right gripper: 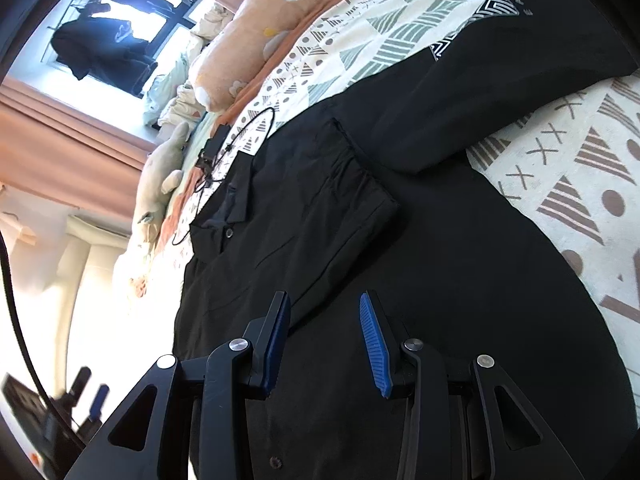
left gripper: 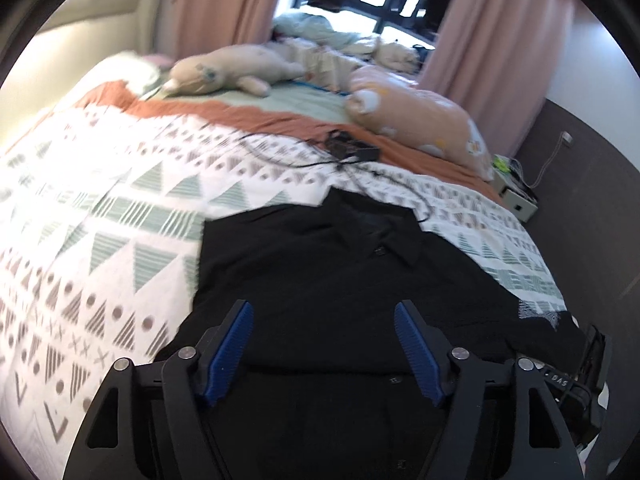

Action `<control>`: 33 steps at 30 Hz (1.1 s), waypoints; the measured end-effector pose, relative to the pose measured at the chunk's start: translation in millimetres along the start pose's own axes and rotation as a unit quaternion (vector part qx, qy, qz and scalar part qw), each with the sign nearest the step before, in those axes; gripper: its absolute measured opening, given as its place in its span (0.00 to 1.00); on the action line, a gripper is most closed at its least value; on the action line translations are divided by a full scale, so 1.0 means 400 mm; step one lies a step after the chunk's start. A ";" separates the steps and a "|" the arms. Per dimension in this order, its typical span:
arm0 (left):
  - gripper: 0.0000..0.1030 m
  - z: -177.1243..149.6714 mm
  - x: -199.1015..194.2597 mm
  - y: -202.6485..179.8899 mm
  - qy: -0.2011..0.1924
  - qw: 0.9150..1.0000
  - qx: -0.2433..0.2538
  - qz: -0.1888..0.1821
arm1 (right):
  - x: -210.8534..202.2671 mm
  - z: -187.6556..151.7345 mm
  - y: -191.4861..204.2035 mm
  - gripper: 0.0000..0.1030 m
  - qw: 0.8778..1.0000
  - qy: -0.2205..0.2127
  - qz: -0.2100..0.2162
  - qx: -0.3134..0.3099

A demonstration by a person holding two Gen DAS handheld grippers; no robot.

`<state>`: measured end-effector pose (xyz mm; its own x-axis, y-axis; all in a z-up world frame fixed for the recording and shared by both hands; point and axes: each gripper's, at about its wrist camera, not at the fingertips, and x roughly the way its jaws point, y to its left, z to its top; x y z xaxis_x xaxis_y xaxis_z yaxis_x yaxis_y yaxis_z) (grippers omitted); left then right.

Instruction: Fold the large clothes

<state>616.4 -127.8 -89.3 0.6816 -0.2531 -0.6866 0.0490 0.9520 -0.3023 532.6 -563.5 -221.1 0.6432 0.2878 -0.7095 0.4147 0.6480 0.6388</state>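
A black collared shirt [left gripper: 320, 280] lies flat on the patterned bedspread [left gripper: 100, 240], collar toward the pillows. My left gripper [left gripper: 324, 312] hovers open over the shirt's lower middle, nothing between its blue pads. In the right wrist view the same black shirt [right gripper: 400, 220] fills the frame, its chest pocket [right gripper: 344, 168] showing and one sleeve with a white graphic print [right gripper: 492, 12] spread to the side. My right gripper [right gripper: 324, 300] stands open just above the shirt front, holding nothing. A second gripper [right gripper: 94, 404] shows blurred at the lower left of that view.
A black cable with a small device [left gripper: 348, 148] lies on the bedspread beyond the collar. Plush toys [left gripper: 224, 72] and an orange pillow [left gripper: 420, 116] sit at the head of the bed. Pink curtains [left gripper: 224, 4] frame a window. A bedside box [left gripper: 516, 200] stands at the right.
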 end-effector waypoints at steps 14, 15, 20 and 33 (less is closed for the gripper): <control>0.52 -0.055 0.062 0.319 0.048 0.991 -0.112 0.058 | 0.151 0.024 -0.023 0.09 1.000 -0.005 0.019 0.009; 0.52 -0.056 0.063 0.328 0.048 0.990 -0.116 0.061 | 0.154 0.026 -0.022 0.08 1.000 -0.007 0.025 0.008; 0.52 -0.064 0.073 0.333 0.057 0.990 -0.117 0.059 | 0.177 0.054 -0.005 0.08 0.999 -0.009 0.041 0.004; 0.67 -0.061 0.081 0.286 0.068 0.991 -0.103 0.056 | 0.086 0.069 0.015 0.49 1.000 -0.005 0.007 -0.015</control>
<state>626.2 -31.2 -162.2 0.5683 -0.1813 -0.8026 -0.1812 0.9239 -0.3370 575.0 -569.1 -233.4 0.6553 0.2895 -0.6977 0.3865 0.6650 0.6390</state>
